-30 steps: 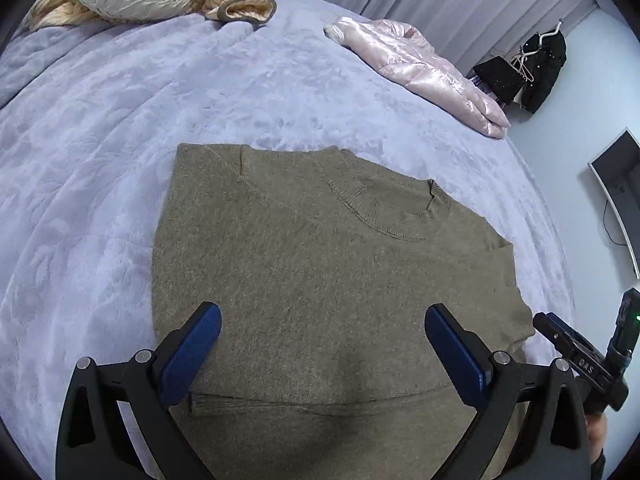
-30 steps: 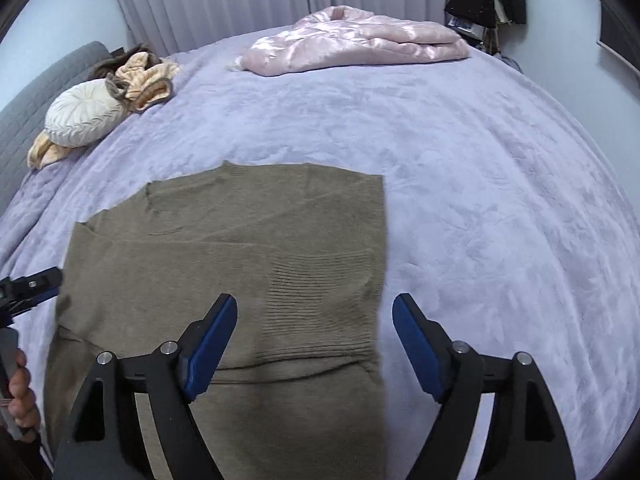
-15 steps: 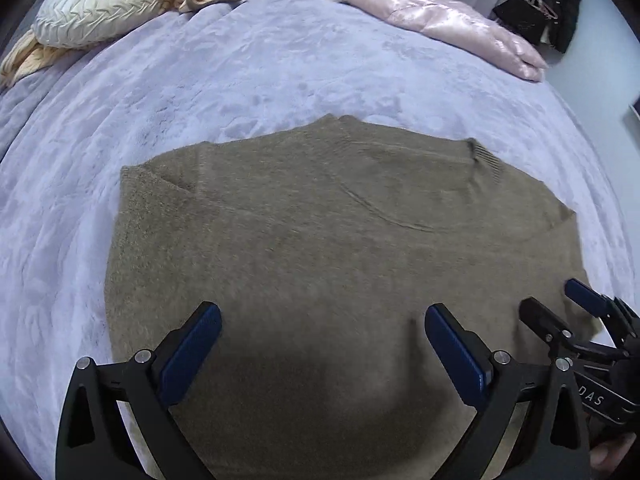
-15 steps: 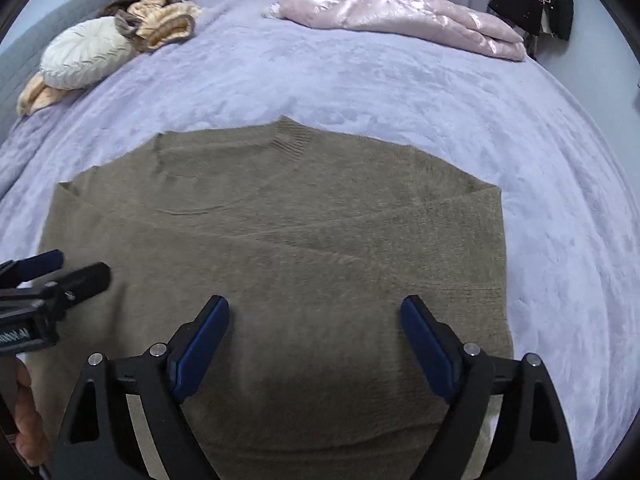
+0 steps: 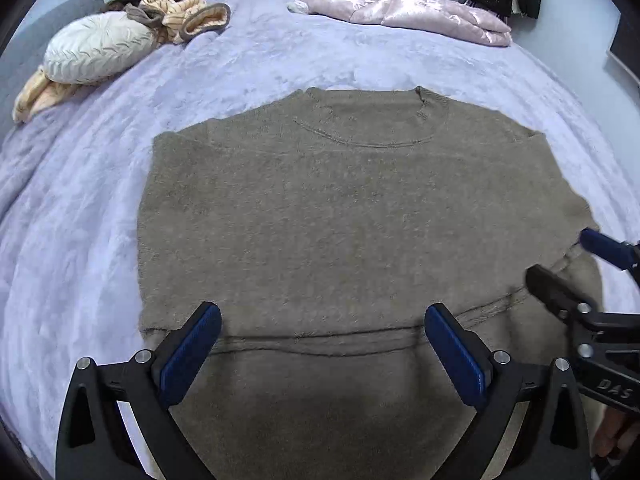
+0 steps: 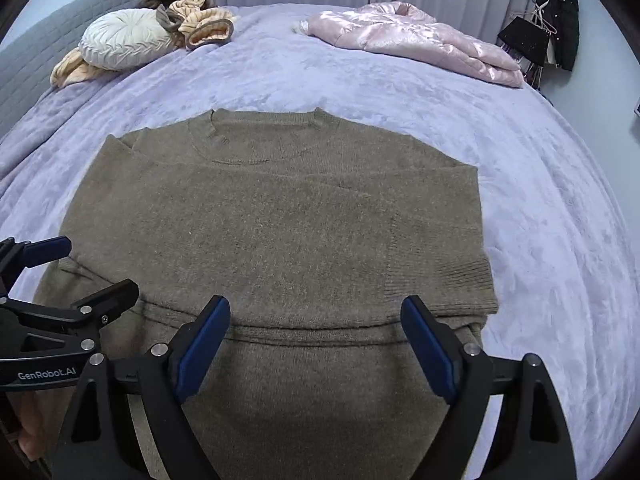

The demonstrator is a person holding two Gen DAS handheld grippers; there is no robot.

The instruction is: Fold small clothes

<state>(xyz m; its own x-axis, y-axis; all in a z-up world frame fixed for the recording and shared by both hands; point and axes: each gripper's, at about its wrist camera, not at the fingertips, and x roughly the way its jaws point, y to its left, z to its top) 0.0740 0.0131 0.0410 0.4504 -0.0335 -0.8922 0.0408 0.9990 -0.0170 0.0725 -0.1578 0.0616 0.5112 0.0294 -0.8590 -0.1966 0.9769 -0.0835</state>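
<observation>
Sweater (image 5: 352,216): olive knit, lying flat mid-bed near the front edge, neckline toward the far edge, sleeves folded in.
Bed (image 5: 80,240): lilac plush cover.
Left gripper (image 5: 322,340): jaws spread wide, empty, above the sweater's lower part.
Right gripper (image 6: 316,332): jaws spread wide, empty, above the same part.
Far edge: pink jacket (image 6: 416,40).
Far left corner: round cream cushion (image 6: 124,42).

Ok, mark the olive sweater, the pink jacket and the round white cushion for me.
olive sweater (image 5: 340,220): left wrist view, middle of the chest.
pink jacket (image 6: 416,40): right wrist view, middle of the satin body.
round white cushion (image 6: 126,42): right wrist view, centre of the pleated face.
</observation>
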